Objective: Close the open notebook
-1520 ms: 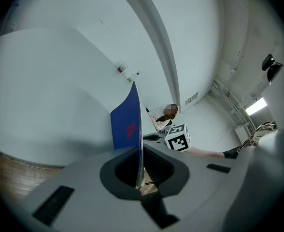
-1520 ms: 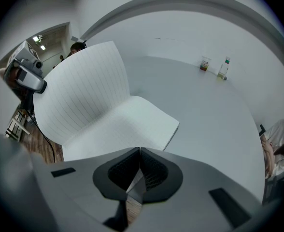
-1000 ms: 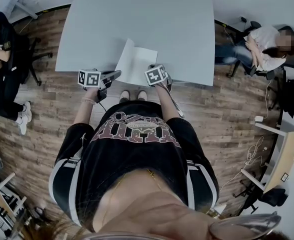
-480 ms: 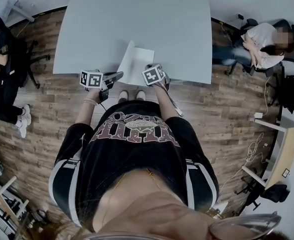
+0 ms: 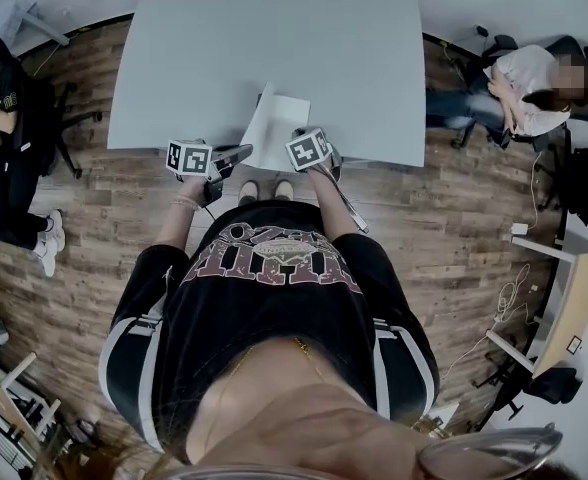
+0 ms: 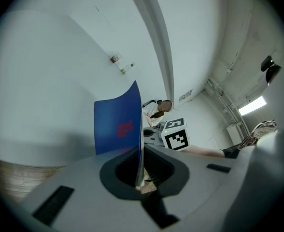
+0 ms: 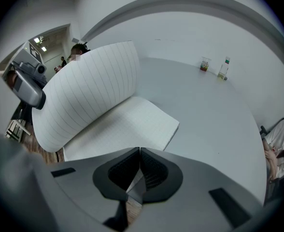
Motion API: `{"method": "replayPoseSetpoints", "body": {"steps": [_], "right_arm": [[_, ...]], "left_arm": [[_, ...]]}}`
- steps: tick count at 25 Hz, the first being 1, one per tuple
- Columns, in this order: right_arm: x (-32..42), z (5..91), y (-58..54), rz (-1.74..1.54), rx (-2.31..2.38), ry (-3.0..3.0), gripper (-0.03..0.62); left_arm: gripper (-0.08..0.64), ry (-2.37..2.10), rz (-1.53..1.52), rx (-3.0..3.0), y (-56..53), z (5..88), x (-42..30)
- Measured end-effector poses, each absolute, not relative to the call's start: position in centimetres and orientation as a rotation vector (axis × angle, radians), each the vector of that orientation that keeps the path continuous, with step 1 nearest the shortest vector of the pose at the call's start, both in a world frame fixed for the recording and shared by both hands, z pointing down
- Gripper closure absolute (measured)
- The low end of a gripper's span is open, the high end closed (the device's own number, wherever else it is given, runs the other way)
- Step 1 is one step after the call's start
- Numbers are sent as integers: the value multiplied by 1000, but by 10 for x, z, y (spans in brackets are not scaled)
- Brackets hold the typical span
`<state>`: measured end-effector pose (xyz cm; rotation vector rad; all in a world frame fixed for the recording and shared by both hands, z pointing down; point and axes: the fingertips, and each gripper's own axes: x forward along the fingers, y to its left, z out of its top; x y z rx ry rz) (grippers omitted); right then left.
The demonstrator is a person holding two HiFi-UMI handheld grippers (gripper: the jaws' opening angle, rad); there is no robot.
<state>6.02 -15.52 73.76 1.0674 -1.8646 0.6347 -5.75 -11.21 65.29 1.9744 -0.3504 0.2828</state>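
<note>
Landmark: table (image 5: 274, 38). All places are given against it.

Left: left gripper (image 6: 139, 170) sits at the table's near edge, pointing inward over the top. Its jaws are pinched on the blue cover (image 6: 117, 127), which stands edge-on between them, lifted well off the tabletop and close to upright. The grip looks firm and is on the cover's outer edge.

Centre: notebook (image 5: 274, 128) lies on the table against the near edge, about mid-width. It is open. The left half is raised: a lined leaf (image 7: 89, 91) bows up and over in a curve. The right half, the flat page (image 7: 132, 124), rests on the tabletop.

Right: right gripper (image 7: 139, 170) is also at the near edge, just right of the left one, angled steeply down at the notebook's near side. Its jaws are pressed together. A pale sliver shows low between them; I cannot tell whether it is paper or the table edge. It may be steadying the book, not confirmed.

Progress (judgement): roughly halfway.
- Done: cover caught and raised to about vertical.
- Left: carry the cover past upright, lay it on the flat page, then release.
- The right gripper lies in the cover's landing path and probably has to clear first.
- Watch: the bowed leaf could fold under.
</note>
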Motion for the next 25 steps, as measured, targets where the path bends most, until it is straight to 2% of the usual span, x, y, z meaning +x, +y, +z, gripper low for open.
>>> {"method": "replayPoseSetpoints", "body": {"steps": [25], "right_arm": [[55,737,-157,647,1072,-1875,572]], "left_arm": [[508,-304,288,1961,-109,658,-45]]}}
